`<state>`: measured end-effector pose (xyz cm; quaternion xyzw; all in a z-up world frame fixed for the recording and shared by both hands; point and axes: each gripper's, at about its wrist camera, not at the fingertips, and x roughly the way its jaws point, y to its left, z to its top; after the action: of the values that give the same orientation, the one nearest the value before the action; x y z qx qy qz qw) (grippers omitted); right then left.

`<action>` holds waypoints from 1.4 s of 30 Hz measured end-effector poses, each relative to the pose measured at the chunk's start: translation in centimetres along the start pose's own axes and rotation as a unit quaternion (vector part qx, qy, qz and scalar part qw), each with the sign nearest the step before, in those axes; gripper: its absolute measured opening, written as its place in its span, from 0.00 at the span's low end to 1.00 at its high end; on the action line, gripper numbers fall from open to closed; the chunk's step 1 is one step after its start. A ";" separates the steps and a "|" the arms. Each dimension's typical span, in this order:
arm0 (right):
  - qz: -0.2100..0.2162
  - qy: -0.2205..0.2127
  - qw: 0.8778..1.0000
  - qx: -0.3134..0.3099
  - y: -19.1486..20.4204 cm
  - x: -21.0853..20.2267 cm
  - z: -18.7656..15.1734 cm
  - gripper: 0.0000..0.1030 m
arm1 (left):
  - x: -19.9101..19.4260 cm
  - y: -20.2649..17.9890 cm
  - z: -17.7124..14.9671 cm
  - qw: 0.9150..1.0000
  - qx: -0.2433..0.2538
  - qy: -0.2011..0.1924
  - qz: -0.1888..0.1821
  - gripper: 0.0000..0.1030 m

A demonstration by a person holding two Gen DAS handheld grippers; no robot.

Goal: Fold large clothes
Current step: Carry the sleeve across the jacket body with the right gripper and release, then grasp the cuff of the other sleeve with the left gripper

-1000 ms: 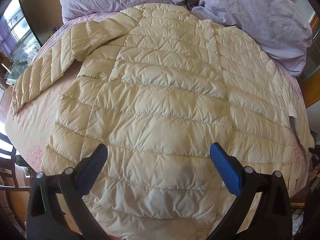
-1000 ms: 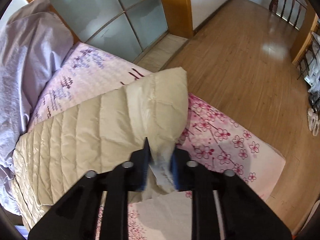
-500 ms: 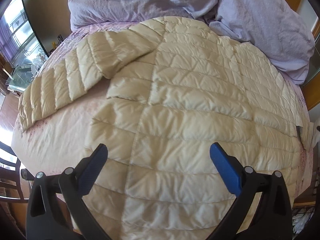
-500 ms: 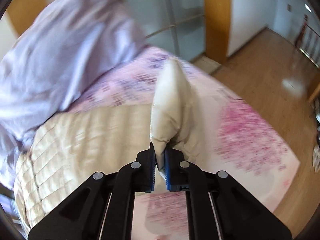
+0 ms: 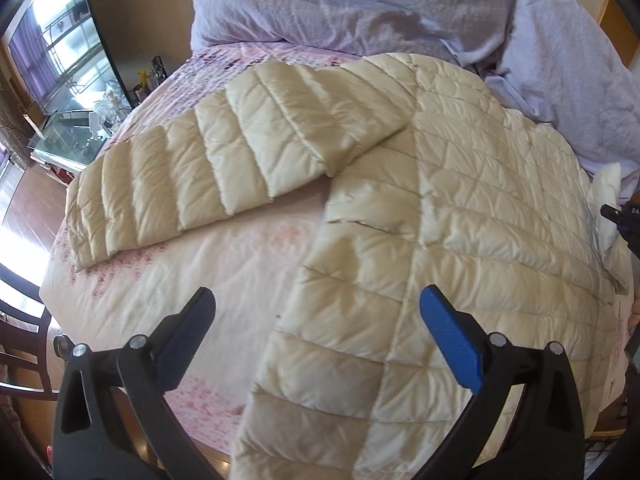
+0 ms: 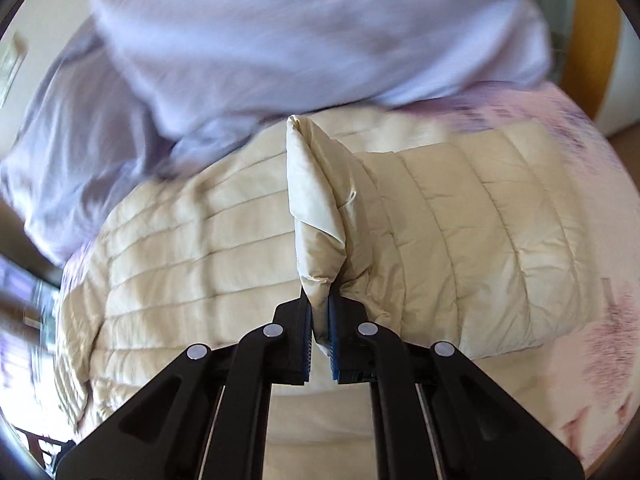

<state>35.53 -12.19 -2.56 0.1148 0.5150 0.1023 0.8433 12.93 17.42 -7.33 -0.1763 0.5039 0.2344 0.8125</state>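
The right gripper (image 6: 320,320) angles steeply down, jaws clamped tight on the cuff of the cream quilted puffer jacket (image 5: 460,240), sleeve end (image 6: 316,208) standing up at frame centre. The left gripper (image 5: 316,332) tilts down too, jaws spread wide and gripping nothing, above the jacket's lower edge. The jacket lies flat on the pink floral bedsheet (image 5: 180,264); bare sheet lower left, a lilac duvet (image 5: 360,0) crowding the top.
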 end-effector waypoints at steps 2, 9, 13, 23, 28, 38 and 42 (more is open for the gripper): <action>0.010 0.013 1.000 -0.021 3.0 1.2 -0.6 0.07 | 0.1 0.8 0.3 1.000 -0.001 -0.001 0.009 0.98; 0.035 0.046 0.996 -0.068 9.4 3.6 -2.6 0.07 | 0.2 4.0 0.9 1.000 -0.024 -0.007 0.010 0.98; 0.051 0.068 0.992 -0.090 11.3 3.8 -3.8 0.15 | 0.3 6.1 1.2 0.999 -0.039 -0.009 0.015 0.98; 0.044 -0.020 0.998 -0.039 9.0 0.0 -1.4 0.58 | 0.7 12.9 2.9 0.994 -0.090 -0.020 0.054 0.98; -0.041 0.018 0.998 -0.044 8.3 3.4 -2.0 0.58 | 1.0 16.7 3.3 0.990 -0.120 -0.023 0.074 0.98; -0.086 0.056 0.988 -0.114 10.9 6.6 -5.7 0.73 | 2.1 23.8 2.7 0.975 -0.212 -0.008 0.059 0.98; -0.080 0.060 0.989 -0.107 10.8 5.8 -5.7 0.77 | 2.8 25.3 2.9 0.972 -0.229 -0.004 0.050 0.98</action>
<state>32.47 0.32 -6.79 -0.0237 0.5583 0.0956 0.8238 2.03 40.47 -9.85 -0.3315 0.4417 0.3847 0.7396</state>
